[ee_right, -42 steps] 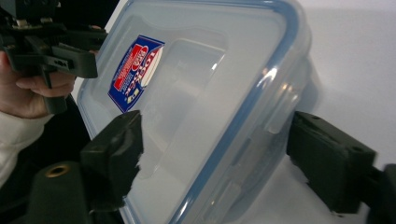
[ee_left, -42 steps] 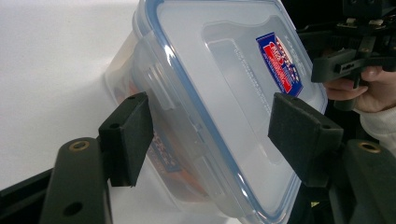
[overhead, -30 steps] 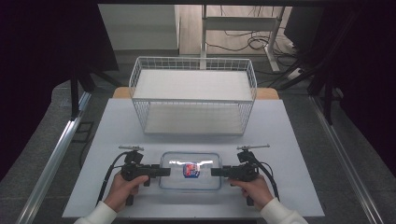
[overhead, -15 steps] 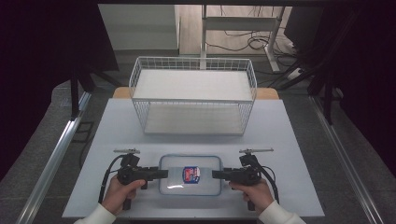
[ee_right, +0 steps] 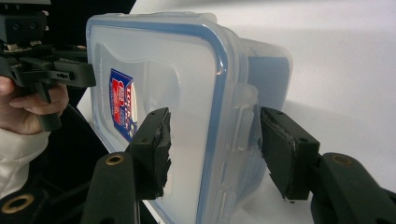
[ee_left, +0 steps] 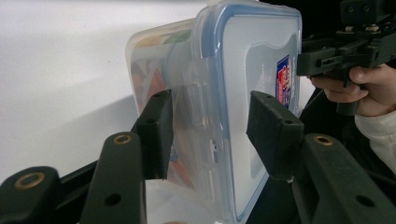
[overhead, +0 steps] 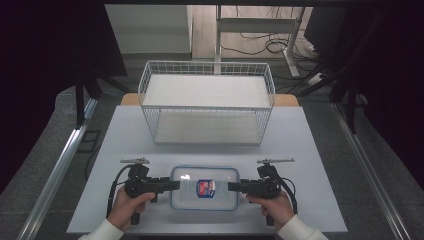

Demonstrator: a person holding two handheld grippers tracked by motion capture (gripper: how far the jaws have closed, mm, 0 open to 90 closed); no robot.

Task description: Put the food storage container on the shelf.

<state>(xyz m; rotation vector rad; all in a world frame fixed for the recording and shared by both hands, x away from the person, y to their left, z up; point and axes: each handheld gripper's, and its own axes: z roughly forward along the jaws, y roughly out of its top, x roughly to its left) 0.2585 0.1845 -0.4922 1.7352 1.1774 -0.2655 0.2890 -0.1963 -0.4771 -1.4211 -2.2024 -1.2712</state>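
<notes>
- Right now a clear food container w/ blue-rimmed snap lid (overhead: 204,187) lies flat at the near edge of the white table (overhead: 310,150), at 6 o'clock from the white wire basket (overhead: 207,102), well apart from it.
- Long axis runs 9-to-3 across the table; each short end faces one gripper, so both are equally near. Neither hand has an edge.
- Left gripper (overhead: 172,185) comes in from 9 o'clock, tips at the container's left end. In the left gripper view the jaws stand spread, one pad (ee_left: 156,133) on the base side and the other over the lid side, straddling the side latch flap (ee_left: 198,100). Gap shows on the lid side at least; not clamped yet.
- Right gripper (overhead: 232,186) mirrors it from 3 o'clock. Right gripper view: jaws likewise apart around the opposite latch (ee_right: 243,116), pads (ee_right: 285,154) near the plastic but not pressing, as far as I can tell.
- Red-blue label (overhead: 205,187) sits at lid centre, between the two tips.
- Contents are blurred colours through the wall, can't ID.
- Judgement: next move prob. turns on both ends being taken together, along that 9–3 axis; squeezing one side alone would likely skew the box on the smooth tabletop.
</notes>
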